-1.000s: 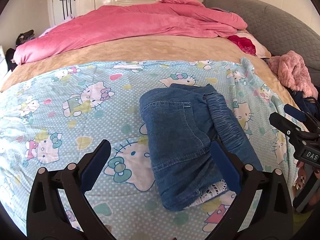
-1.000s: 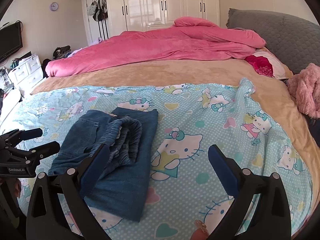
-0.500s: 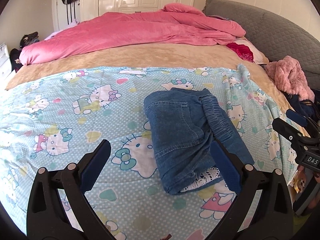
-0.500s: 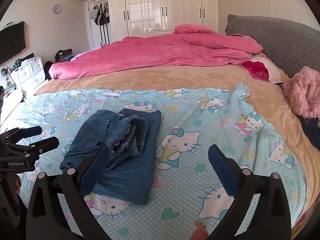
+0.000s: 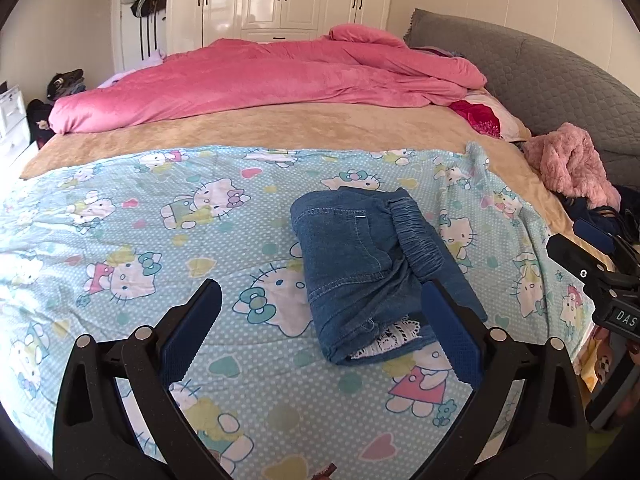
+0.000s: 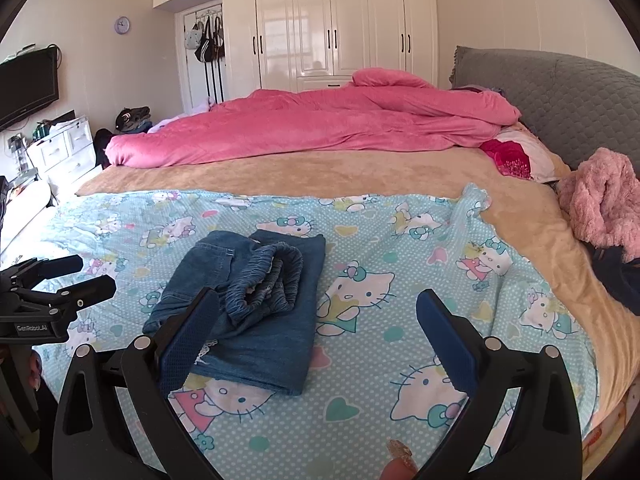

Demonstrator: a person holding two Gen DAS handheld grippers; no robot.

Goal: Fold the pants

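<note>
My left tongs [image 5: 318, 320] and right tongs [image 6: 318, 320] are both wide apart and hold nothing. The folded blue denim pants [image 5: 368, 272] lie on the light blue cartoon-cat bed sheet [image 5: 160, 240], ahead of both tongs.

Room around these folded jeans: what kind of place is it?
Most likely a home bedroom. The jeans lie on a cartoon-cat sheet spread over a bed with a pink duvet and a grey padded headboard; white wardrobes line the far wall.

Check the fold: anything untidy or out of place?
Mostly tidy. The folded denim pants lie on the cartoon sheet, but the elastic waistband bunches open on top, and white lace pokes from the near end.
</note>
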